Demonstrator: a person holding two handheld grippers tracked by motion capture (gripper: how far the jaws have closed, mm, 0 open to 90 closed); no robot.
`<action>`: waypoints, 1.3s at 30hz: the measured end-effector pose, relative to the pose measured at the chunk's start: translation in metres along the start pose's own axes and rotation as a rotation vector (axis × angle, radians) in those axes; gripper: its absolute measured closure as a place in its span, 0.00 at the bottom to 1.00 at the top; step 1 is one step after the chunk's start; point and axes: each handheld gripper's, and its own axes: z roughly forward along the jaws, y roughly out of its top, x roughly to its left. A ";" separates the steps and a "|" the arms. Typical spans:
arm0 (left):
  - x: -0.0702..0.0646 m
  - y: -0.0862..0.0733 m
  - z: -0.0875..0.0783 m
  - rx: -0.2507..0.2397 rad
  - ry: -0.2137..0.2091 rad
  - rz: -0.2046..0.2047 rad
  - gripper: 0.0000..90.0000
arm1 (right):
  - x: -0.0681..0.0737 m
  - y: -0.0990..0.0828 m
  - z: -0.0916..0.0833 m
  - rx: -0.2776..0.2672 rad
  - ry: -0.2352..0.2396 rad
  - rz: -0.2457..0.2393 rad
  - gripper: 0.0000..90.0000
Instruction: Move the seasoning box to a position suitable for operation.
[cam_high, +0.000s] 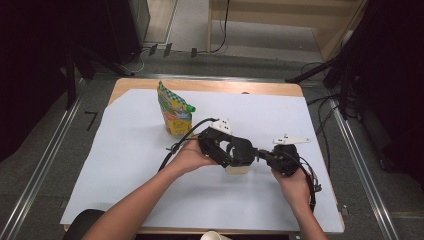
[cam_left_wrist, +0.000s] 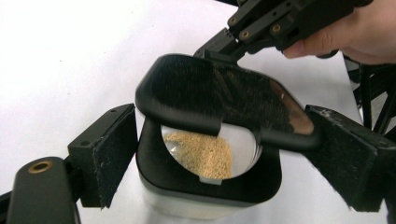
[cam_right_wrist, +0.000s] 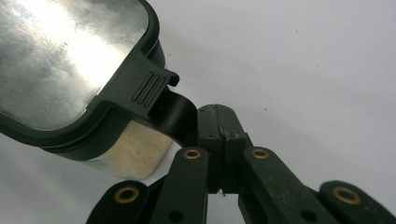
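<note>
Hand-held gripper (cam_right_wrist: 219, 135) under upward-tilted lid (cam_right_wrist: 70, 60)

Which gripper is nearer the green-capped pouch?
Left. The left gripper straddles the container just right of and below the pouch in the high view; the right gripper, pinching the lid tab, sits farther right.

The raised lid (cam_left_wrist: 224, 100) is covering part of the grains (cam_left_wrist: 203, 154) inside the container (cam_left_wrist: 205, 196). The container's base is running off the lower edge of the left gripper view. From above, the left gripper (cam_high: 227, 150) is hiding most of it.
</note>
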 end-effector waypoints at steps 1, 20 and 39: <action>0.000 0.000 0.000 0.000 0.000 0.000 0.15 | 0.000 0.000 0.000 0.000 0.000 0.000 1.00; -0.007 0.024 0.001 0.037 0.012 -0.055 0.23 | 0.001 -0.001 -0.003 -0.012 0.001 -0.005 1.00; -0.013 0.044 0.009 0.015 -0.004 -0.074 0.23 | 0.001 -0.002 -0.006 -0.026 -0.006 -0.001 1.00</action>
